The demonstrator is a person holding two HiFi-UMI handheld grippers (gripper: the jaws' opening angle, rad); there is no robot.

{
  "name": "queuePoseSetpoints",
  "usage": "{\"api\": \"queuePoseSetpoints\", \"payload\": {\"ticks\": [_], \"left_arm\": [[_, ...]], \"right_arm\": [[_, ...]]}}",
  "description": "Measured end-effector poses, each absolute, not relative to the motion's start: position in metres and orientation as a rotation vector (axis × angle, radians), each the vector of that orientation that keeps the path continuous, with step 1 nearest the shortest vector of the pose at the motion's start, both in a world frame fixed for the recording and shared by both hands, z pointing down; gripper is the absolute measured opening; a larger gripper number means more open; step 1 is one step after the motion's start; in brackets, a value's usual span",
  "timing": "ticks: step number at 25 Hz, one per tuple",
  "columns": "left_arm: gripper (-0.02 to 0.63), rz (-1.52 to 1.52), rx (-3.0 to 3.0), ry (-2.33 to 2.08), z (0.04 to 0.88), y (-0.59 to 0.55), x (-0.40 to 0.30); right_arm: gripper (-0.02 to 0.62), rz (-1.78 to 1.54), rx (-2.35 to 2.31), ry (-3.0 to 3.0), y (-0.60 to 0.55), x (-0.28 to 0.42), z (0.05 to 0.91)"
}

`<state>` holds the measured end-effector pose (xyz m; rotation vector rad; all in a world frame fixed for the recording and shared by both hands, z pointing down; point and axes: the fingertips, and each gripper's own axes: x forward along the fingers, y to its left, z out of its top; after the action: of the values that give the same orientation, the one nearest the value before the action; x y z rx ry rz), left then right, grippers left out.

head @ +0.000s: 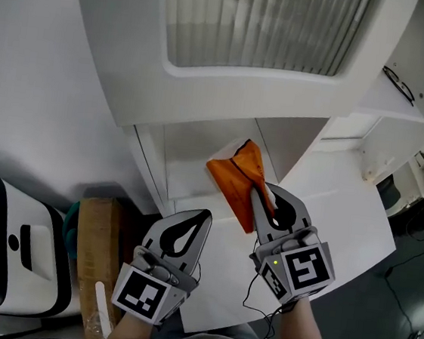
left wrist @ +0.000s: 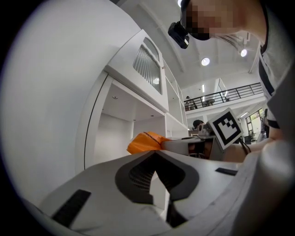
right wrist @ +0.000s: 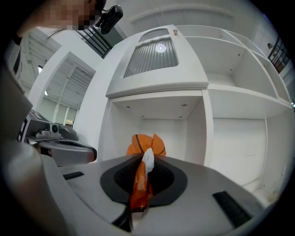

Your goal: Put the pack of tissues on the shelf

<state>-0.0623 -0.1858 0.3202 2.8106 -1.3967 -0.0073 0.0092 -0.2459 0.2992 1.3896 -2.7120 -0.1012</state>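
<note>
The orange pack of tissues point(head: 234, 176) hangs in the air in front of the open lower compartment point(head: 199, 148) of a white shelf unit. My right gripper point(head: 261, 190) is shut on the pack's crimped end, and the bulk of it sticks out beyond the jaws. In the right gripper view the pack point(right wrist: 146, 144) is pinched between the jaws of my right gripper point(right wrist: 145, 159), facing the empty compartment point(right wrist: 170, 131). My left gripper point(head: 205, 217) is shut and holds nothing, to the left of the pack and nearer to me. From the left gripper view the pack point(left wrist: 145, 142) shows past my left gripper point(left wrist: 155, 153).
Above the compartment is a cabinet with a ribbed glass door point(head: 267, 19). A white counter point(head: 337, 202) runs to the right, and eyeglasses point(head: 398, 83) lie on a shelf there. At lower left stand a white-and-black machine point(head: 4, 255) and a cardboard box point(head: 97, 243).
</note>
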Motion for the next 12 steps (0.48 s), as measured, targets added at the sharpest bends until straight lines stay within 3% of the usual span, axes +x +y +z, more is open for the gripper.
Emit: {"api": "queuePoseSetpoints", "payload": {"ticks": [12], "left_arm": [[0.031,-0.011,2.856,-1.255,0.328,-0.197,-0.067]], "right_arm": [[0.039,-0.129,1.471,-2.589,-0.263,0.002,0.297]]}}
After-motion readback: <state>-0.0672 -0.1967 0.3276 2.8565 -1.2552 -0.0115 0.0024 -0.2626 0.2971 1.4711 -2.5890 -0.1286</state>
